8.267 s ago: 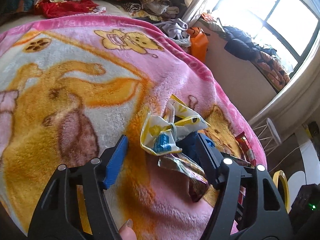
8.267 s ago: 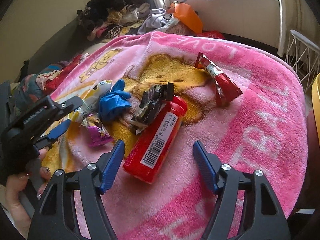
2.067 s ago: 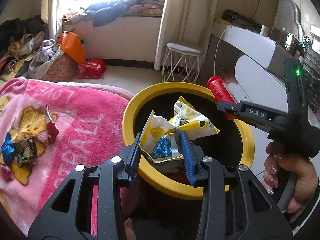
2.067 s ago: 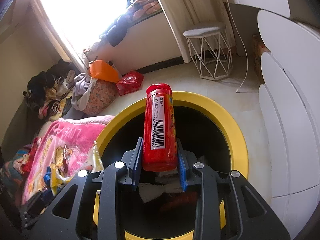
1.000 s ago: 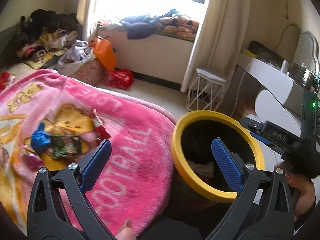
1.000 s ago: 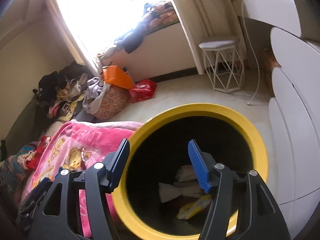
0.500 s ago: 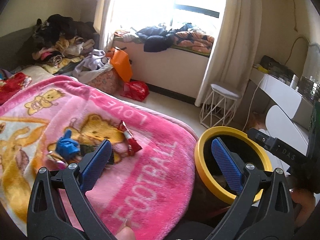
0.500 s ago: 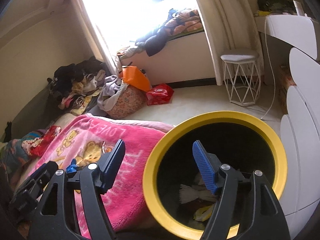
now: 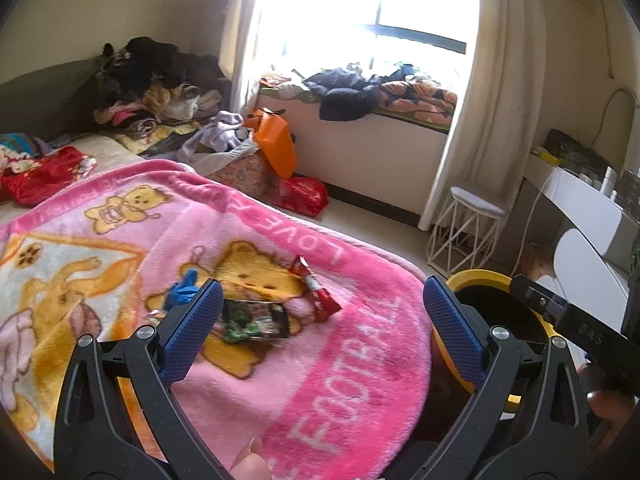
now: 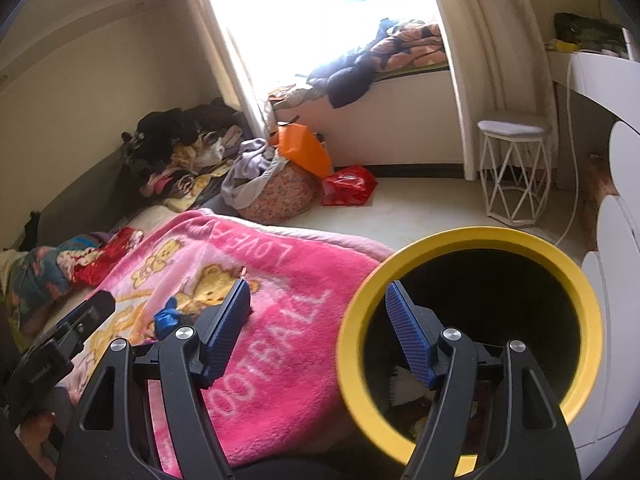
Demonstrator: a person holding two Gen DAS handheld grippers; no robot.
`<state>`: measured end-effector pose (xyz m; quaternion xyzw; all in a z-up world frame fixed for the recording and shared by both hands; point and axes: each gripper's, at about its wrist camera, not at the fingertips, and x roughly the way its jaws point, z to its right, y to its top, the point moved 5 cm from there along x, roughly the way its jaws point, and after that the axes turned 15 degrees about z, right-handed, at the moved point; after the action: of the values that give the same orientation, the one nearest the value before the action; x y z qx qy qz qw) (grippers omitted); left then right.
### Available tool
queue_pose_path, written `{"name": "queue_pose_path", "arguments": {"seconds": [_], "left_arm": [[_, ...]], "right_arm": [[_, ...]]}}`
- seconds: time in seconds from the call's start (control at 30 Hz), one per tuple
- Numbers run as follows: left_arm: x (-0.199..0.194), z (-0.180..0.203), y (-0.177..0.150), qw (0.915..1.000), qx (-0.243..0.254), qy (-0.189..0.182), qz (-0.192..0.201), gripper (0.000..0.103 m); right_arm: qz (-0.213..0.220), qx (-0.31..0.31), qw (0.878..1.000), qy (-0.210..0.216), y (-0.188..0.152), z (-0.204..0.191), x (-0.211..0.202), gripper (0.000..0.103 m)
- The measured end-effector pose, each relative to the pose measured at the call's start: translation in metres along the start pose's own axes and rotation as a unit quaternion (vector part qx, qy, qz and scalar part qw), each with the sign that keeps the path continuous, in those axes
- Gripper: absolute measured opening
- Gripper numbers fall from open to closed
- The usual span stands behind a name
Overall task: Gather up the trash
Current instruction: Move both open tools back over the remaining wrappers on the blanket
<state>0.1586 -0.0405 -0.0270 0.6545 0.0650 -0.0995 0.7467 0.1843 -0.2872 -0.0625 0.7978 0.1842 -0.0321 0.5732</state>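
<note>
Both grippers, left (image 9: 318,330) and right (image 10: 318,334), spread empty over pink fleece bear-print blanket (image 9: 360,344); yellow-rimmed round bin (image 10: 472,240) beside the bed

Bright daylight floods through a large window (image 9: 360,12) at upper centre, flanked by cream curtains (image 9: 476,120). Pale beige walls (image 9: 120,4) fill the upper left. A white wire-frame stool (image 9: 468,232) stands on the light floor (image 9: 376,232) at right.
</note>
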Motion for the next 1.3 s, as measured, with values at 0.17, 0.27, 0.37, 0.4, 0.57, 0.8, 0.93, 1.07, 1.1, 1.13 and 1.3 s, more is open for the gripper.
{"name": "queue_pose_path", "arguments": {"seconds": [0.17,0.27,0.37,0.4,0.57,0.8,0.93,1.07,1.1,1.13,1.3], "left_arm": [[-0.002,-0.022,0.001,0.9997,-0.011,0.022,0.007,0.092],[-0.002,-0.033,0.002,0.9992,-0.017,0.035,0.012,0.092],[-0.001,-0.047,0.001,0.9983,-0.028,0.049,0.01,0.092],[-0.001,-0.053,0.0,0.9978,-0.033,0.056,0.009,0.092],[0.001,-0.078,-0.001,0.9954,-0.05,0.081,0.011,0.092],[0.003,-0.123,-0.009,0.9884,-0.085,0.126,0.003,0.092],[0.005,-0.143,-0.015,0.9844,-0.1,0.145,-0.007,0.092],[0.006,-0.157,-0.022,0.9811,-0.113,0.156,-0.015,0.092],[0.007,-0.161,-0.025,0.9802,-0.119,0.157,-0.019,0.092],[0.008,-0.162,-0.026,0.9798,-0.121,0.158,-0.021,0.092],[0.019,-0.175,-0.045,0.9755,-0.136,0.164,-0.056,0.092]], "right_arm": [[-0.005,-0.016,1.0,0.025,-0.005,-0.029,0.003,0.068],[-0.01,-0.026,0.999,0.039,-0.009,-0.048,0.006,0.068],[-0.018,-0.037,0.998,0.054,-0.014,-0.066,0.011,0.068],[-0.02,-0.039,0.997,0.058,-0.015,-0.069,0.013,0.068],[-0.035,-0.051,0.995,0.075,-0.023,-0.093,0.026,0.068],[-0.062,-0.059,0.992,0.09,-0.037,-0.116,0.049,0.068],[-0.083,-0.055,0.991,0.094,-0.048,-0.127,0.066,0.068],[-0.097,-0.058,0.989,0.094,-0.059,-0.138,0.08,0.068],[-0.1,-0.06,0.989,0.093,-0.062,-0.14,0.084,0.068],[-0.105,-0.063,0.988,0.091,-0.066,-0.143,0.089,0.068],[-0.126,-0.065,0.986,0.088,-0.082,-0.148,0.108,0.068]]}}
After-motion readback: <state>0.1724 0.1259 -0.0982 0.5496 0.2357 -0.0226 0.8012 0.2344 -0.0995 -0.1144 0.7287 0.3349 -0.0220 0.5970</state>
